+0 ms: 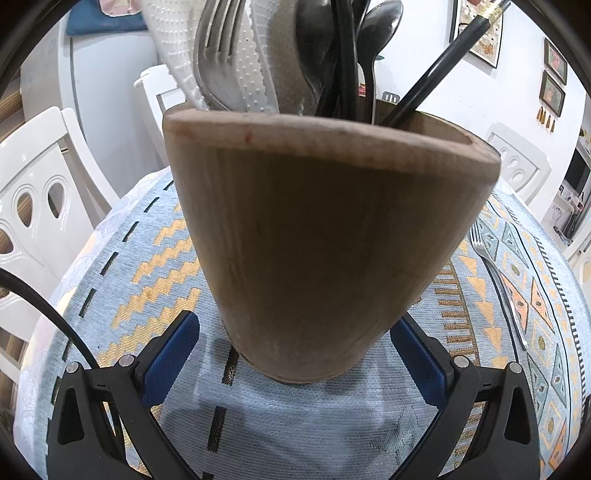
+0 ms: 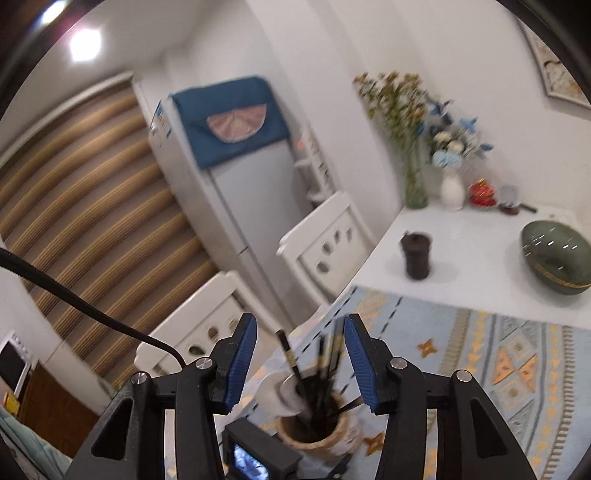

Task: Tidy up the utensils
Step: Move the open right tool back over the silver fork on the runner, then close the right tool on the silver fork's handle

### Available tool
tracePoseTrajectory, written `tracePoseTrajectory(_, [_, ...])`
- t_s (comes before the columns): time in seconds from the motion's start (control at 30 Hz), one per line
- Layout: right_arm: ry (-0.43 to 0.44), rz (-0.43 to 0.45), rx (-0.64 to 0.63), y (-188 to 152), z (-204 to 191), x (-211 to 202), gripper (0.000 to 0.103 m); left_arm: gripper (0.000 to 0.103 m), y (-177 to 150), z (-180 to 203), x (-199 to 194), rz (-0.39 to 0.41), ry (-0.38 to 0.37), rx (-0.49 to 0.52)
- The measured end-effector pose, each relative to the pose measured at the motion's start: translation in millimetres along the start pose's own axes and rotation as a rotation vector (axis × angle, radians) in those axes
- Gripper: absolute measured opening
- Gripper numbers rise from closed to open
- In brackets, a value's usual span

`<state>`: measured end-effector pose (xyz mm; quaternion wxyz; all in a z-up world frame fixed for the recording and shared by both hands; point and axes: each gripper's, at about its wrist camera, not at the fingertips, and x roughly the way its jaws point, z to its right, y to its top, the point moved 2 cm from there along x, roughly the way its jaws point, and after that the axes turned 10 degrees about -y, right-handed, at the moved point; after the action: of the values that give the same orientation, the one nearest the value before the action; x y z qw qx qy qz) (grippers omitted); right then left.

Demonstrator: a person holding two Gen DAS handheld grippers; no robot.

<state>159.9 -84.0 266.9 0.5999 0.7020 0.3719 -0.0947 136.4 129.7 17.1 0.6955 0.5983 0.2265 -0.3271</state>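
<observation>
A brown wooden utensil holder (image 1: 325, 240) stands on the patterned tablecloth (image 1: 122, 280). It holds forks (image 1: 218, 48), spoons (image 1: 376, 29), white dotted utensils (image 1: 177, 55) and black chopsticks (image 1: 443, 62). My left gripper (image 1: 295, 325) straddles the holder's base with jaws wide; cloth shows between the left pad (image 1: 173, 354) and the wall. One loose fork (image 1: 498, 280) lies on the cloth to the right. In the right wrist view, my right gripper (image 2: 299, 354) hovers open above the holder (image 2: 314, 432), with nothing between its pads.
White chairs (image 2: 325, 243) ring the table's far side, with a fridge (image 2: 236, 177) behind. On the white tabletop (image 2: 461, 254) stand a dark grinder (image 2: 415, 258), a green bowl (image 2: 557, 258) and flower vases (image 2: 452, 188). The left gripper's body (image 2: 258, 458) sits just below the holder.
</observation>
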Motion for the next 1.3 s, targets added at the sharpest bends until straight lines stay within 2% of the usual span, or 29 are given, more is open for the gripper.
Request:
tracePoseTrajectory(0.23, [-0.108,0.057,0.067,10,43,-39,0.048,0.103,0,0,1,-0.001,0.000,0.000])
tracePoseTrajectory(0.47, [-0.203,0.025,0.128,-8,90,-54,0.048,0.103,0,0,0,-0.001,0.000,0.000])
tracePoseTrajectory(0.6, [-0.246,-0.070,0.148,-28,115,-38,0.048,0.103,0,0,0,-0.002,0.000,0.000])
tracePoseTrajectory(0.77, [-0.290,-0.283,0.176,-69,148,12,0.048,0.103,0,0,2,-0.005,0.001,-0.001])
tracePoseTrajectory(0.87, [-0.287,-0.402,0.212,-94,167,47,0.043,0.103,0,-2,3,-0.008,0.002,-0.002])
tracePoseTrajectory(1.0, [-0.270,-0.519,0.278,-120,192,86,0.038,0.103,1,-4,5,-0.010,0.003,-0.002])
tracePoseTrajectory(1.13, [-0.269,-0.591,0.332,-139,210,111,0.033,0.103,1,-4,5,-0.010,0.002,-0.003])
tracePoseTrajectory(1.3, [-0.320,-0.643,0.274,-151,213,130,0.029,0.103,-1,-7,7,-0.014,0.004,-0.003])
